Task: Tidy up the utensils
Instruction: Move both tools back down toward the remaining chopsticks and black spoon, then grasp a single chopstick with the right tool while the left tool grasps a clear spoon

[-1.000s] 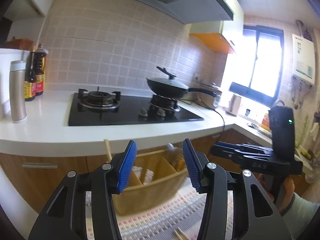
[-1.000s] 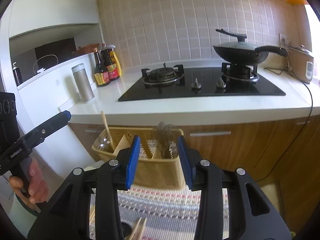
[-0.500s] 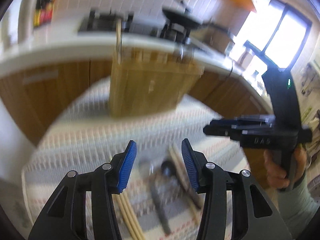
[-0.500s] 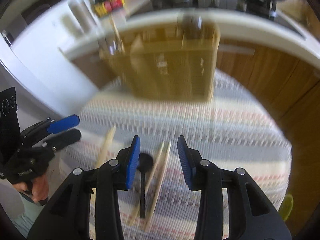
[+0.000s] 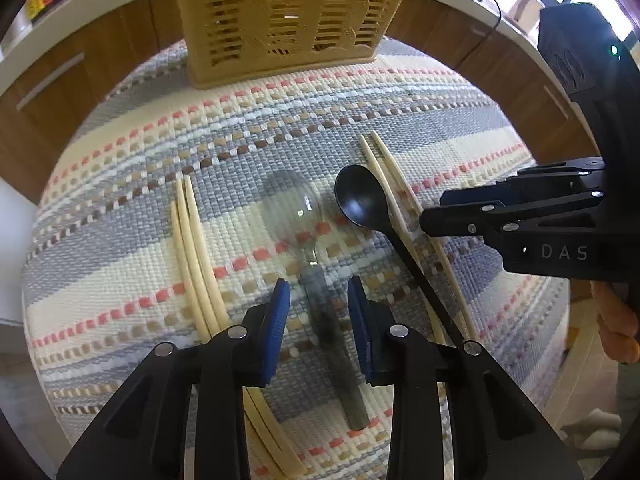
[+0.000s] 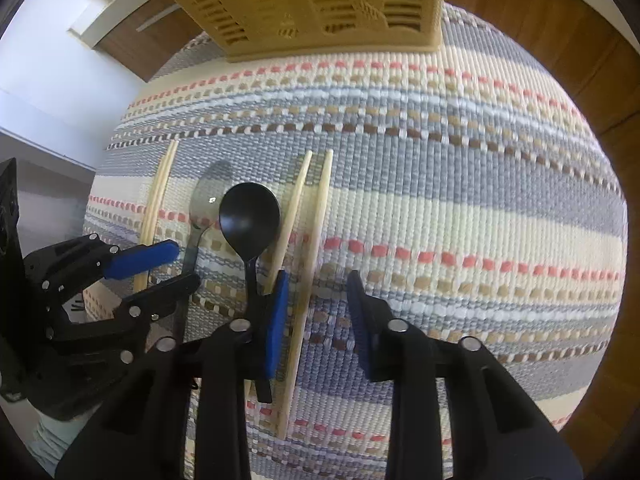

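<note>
A clear grey spoon (image 5: 298, 216) lies on the striped woven mat (image 5: 120, 240), its handle running between my open left gripper (image 5: 315, 304). A black spoon (image 5: 360, 200) lies to its right, with pale chopsticks (image 5: 394, 184) beside it and another pair (image 5: 192, 240) at the left. In the right wrist view my right gripper (image 6: 316, 300) is open over a chopstick (image 6: 310, 272), with the black spoon (image 6: 250, 216), the clear spoon (image 6: 206, 200) and the left gripper (image 6: 160, 268) to its left. The tan slotted utensil basket (image 5: 288, 12) stands at the mat's far edge.
The mat covers a small round table. Wooden cabinet fronts (image 5: 80, 72) and a white counter edge lie behind the basket. The right gripper (image 5: 472, 210) reaches in from the right in the left wrist view, just right of the chopsticks.
Both grippers have tilted down from looking at the stove and counter to looking at the mat, and have come low over the utensils. Both stay open.
</note>
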